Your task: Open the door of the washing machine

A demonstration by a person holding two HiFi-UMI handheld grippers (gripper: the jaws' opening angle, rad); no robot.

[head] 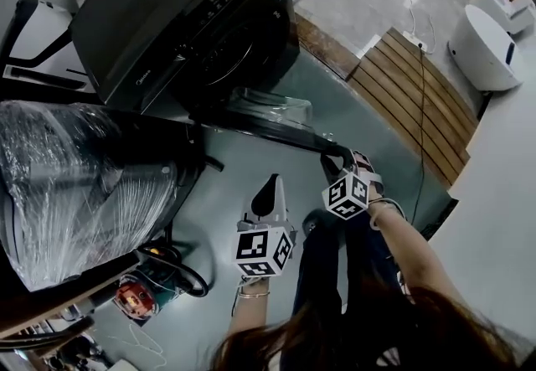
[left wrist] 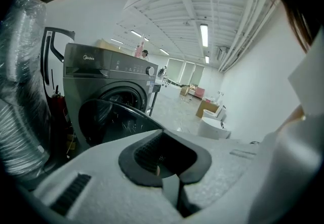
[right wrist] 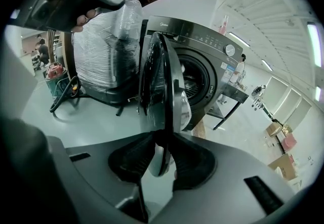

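Observation:
A dark washing machine (head: 167, 26) stands at the upper left of the head view. Its round glass door (head: 276, 122) is swung out toward me. My right gripper (head: 337, 162) is shut on the door's free edge. In the right gripper view the door (right wrist: 157, 81) stands edge-on between the dark pads (right wrist: 132, 154), with my right gripper (right wrist: 161, 142) clamped on its rim. My left gripper (head: 270, 192) hangs over the floor just short of the door, its jaws together and touching nothing. The left gripper view shows my left gripper (left wrist: 164, 160) empty, with the machine (left wrist: 106, 74) and its open door (left wrist: 109, 122) ahead.
A bulky item wrapped in clear plastic (head: 75, 185) stands left of the machine. A red device with a black hose (head: 134, 294) lies on the floor below it. A wooden pallet (head: 410, 101) and a white appliance (head: 490, 38) are at the right. My legs are beneath the grippers.

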